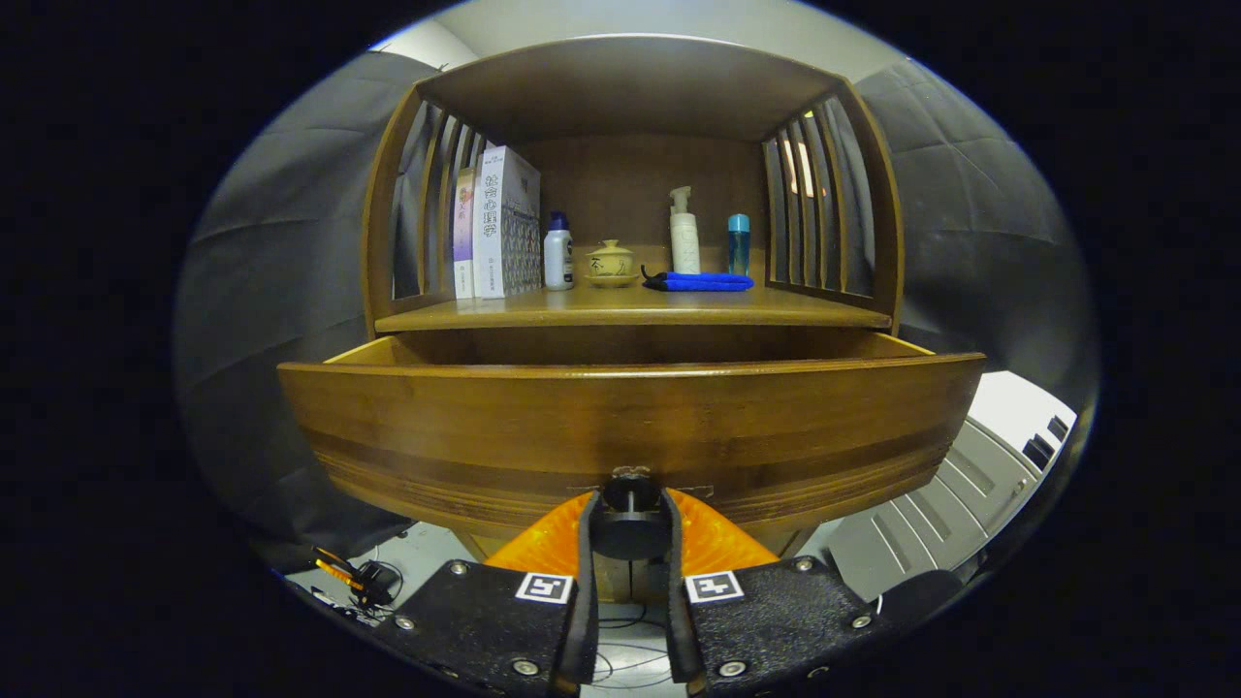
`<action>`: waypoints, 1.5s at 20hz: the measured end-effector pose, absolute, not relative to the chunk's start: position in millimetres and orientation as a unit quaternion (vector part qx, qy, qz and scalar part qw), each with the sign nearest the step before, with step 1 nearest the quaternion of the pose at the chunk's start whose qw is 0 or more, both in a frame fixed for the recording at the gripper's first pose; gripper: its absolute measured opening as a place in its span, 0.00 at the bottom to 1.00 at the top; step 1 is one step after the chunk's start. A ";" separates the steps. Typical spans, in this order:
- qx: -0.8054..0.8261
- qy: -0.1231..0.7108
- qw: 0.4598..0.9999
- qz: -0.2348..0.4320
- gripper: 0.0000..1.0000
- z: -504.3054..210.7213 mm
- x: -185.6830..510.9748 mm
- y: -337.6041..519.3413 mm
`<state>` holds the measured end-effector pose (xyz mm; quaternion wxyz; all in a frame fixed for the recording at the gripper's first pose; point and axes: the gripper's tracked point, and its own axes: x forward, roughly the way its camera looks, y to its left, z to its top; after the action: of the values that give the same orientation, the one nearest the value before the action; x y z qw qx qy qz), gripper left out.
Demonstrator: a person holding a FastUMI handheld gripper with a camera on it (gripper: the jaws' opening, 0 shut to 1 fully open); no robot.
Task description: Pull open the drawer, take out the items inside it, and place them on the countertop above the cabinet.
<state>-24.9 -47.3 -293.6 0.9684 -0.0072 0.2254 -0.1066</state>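
Claw [630, 519] fingers clamp both sides of the dark knob [630, 491] on the drawer [630, 427], which stands pulled out below the counter [630, 308] holding books, bottles and a blue cloth [700, 281].

wooden countertop [630, 308] — books [499, 228], white bottle [557, 254], teacup [611, 263], blue cloth [703, 282], pump bottle [684, 233], blue bottle [739, 243]

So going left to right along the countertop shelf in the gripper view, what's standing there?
Two upright books → white bottle with a dark cap → lidded teacup on a saucer → white pump bottle → blue-capped bottle. A folded blue cloth lies in front of those last two. The fingers are shut on the drawer knob.
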 end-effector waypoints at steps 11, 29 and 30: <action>-0.008 0.258 0.960 -0.107 0.29 -296.2 -84.3 -32.8; 0.043 0.179 0.976 -0.116 0.96 -180.5 -72.7 -46.0; 0.039 0.181 0.975 -0.122 0.96 -173.5 -64.3 -48.6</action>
<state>-64.3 -48.6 -173.5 0.9751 0.0395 0.1807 -0.1220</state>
